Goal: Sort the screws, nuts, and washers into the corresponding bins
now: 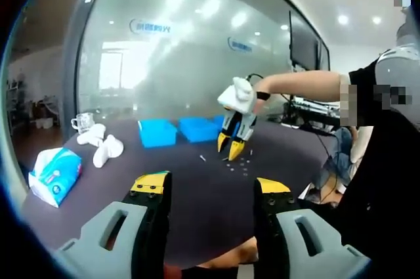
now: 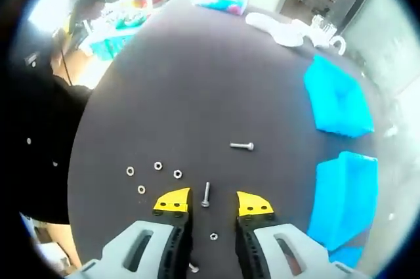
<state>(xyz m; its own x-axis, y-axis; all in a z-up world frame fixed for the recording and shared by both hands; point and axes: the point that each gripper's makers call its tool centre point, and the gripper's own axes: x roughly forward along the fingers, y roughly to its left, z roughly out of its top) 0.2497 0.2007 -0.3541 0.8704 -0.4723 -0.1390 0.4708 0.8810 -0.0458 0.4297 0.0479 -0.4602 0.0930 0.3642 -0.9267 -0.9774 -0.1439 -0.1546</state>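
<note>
Screws lie on the dark bench (image 2: 197, 62): one screw (image 2: 206, 195) sits between the parted yellow tips of the right hand-held gripper (image 2: 214, 203), clamped by neither, and another screw (image 2: 242, 146) lies further ahead. Four nuts (image 2: 153, 172) are scattered just left of the tips, and one more nut (image 2: 213, 236) lies between the jaws nearer the camera. In the left gripper view the right hand-held gripper (image 1: 231, 148) points steeply down at the bench, held by an outstretched forearm (image 1: 302, 85). The left hand-held gripper (image 1: 210, 187) hovers level above the near edge, jaws wide apart and empty. Blue bins (image 1: 157, 132) stand along the far side before a frosted glass wall (image 1: 190, 49); a tissue pack (image 1: 55, 174) rests at the left
</note>
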